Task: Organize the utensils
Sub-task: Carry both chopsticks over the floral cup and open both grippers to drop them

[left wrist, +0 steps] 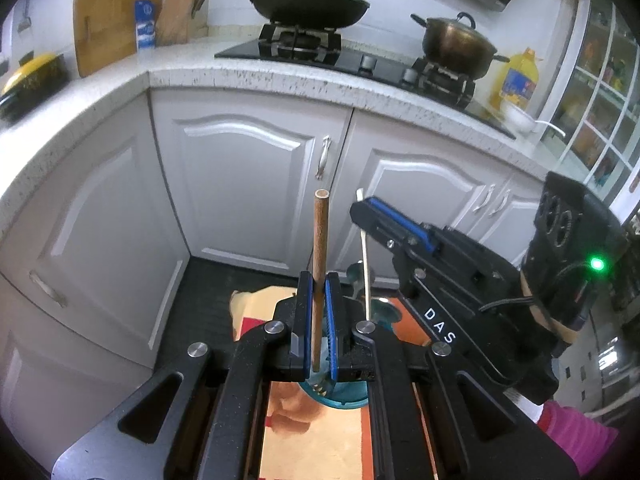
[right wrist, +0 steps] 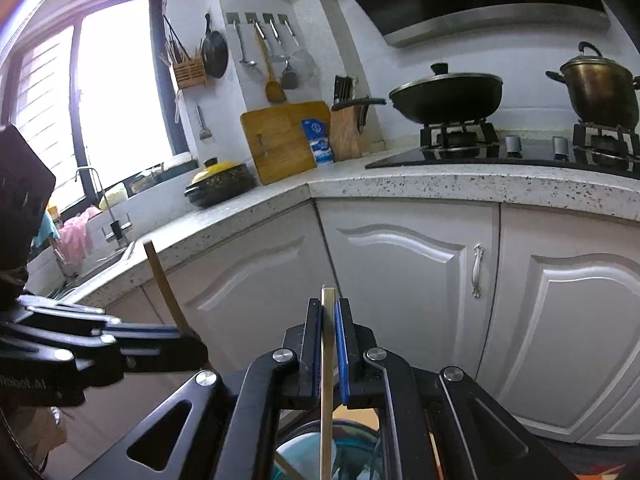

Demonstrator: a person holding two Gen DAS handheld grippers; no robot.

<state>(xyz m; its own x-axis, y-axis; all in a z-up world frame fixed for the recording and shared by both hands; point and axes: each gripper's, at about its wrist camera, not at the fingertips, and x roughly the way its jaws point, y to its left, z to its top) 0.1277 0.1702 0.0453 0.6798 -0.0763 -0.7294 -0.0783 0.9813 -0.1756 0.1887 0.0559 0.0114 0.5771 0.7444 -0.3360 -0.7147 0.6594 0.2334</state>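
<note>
Right now both grippers are hovering close together over a teal container (left wrist: 340,398) on an orange mat (left wrist: 316,444), in front of white cabinets (left wrist: 248,184). The left gripper (left wrist: 319,320) is pinching a brown wooden stick (left wrist: 320,240) upright between its 2 blue pads, with fork tines (left wrist: 320,389) peeking out just below. Beside it, the right gripper (right wrist: 328,344) is clamping a pale flat handle (right wrist: 327,360) that is running down into the container.
</note>
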